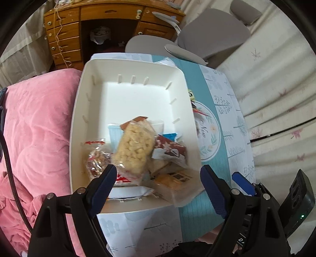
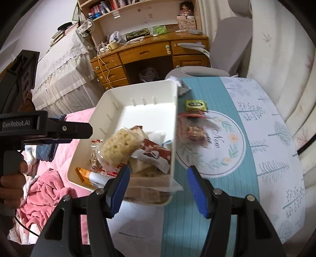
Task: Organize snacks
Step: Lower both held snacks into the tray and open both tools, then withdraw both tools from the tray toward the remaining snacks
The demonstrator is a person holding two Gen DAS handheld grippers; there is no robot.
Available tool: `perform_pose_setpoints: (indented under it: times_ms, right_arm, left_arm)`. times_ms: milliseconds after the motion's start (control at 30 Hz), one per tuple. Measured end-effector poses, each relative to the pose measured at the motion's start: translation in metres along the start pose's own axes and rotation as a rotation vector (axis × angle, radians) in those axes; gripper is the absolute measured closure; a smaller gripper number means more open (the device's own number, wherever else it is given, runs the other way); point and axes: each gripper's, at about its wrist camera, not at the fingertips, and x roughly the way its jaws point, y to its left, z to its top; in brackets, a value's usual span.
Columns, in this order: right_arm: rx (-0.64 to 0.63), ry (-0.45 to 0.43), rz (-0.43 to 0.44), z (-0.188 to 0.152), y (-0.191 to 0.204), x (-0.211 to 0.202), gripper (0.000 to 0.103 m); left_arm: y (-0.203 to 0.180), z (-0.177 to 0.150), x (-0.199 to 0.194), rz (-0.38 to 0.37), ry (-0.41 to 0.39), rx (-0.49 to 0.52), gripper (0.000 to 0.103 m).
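Hovering wide open and empty, the left gripper (image 1: 158, 176) and right gripper (image 2: 158, 176) face the white bin (image 2: 174, 110) of snacks. Only the right view shows a green packet (image 2: 195, 105) on the table (image 2: 266, 138) beside the bin's right wall.

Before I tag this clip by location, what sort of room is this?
Most likely a bedroom or study-bedroom at home: a pink quilt lies on a bed beside the small table, and a wooden desk with a bookshelf and a grey chair stand behind it.
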Motion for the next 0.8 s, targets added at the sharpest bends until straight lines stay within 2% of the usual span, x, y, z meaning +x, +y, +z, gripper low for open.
perform_pose_setpoints:
  times_ms: [400, 600, 800]
  right_arm:
    - [-0.046, -0.007, -0.033, -0.003, -0.039, -0.004, 0.042]
    - [-0.127, -0.039, -0.042, 0.001, -0.058, 0.001, 0.042]
    - [-0.225, -0.07, -0.052, 0.006, -0.077, 0.017, 0.042]
  left_arm:
    - [-0.06, 0.02, 0.015, 0.048, 0.032, 0.145, 0.018]
    - [-0.091, 0.042, 0.029, 0.097, 0.056, 0.217, 0.018]
    - [-0.12, 0.063, 0.06, 0.167, 0.114, 0.296, 0.018]
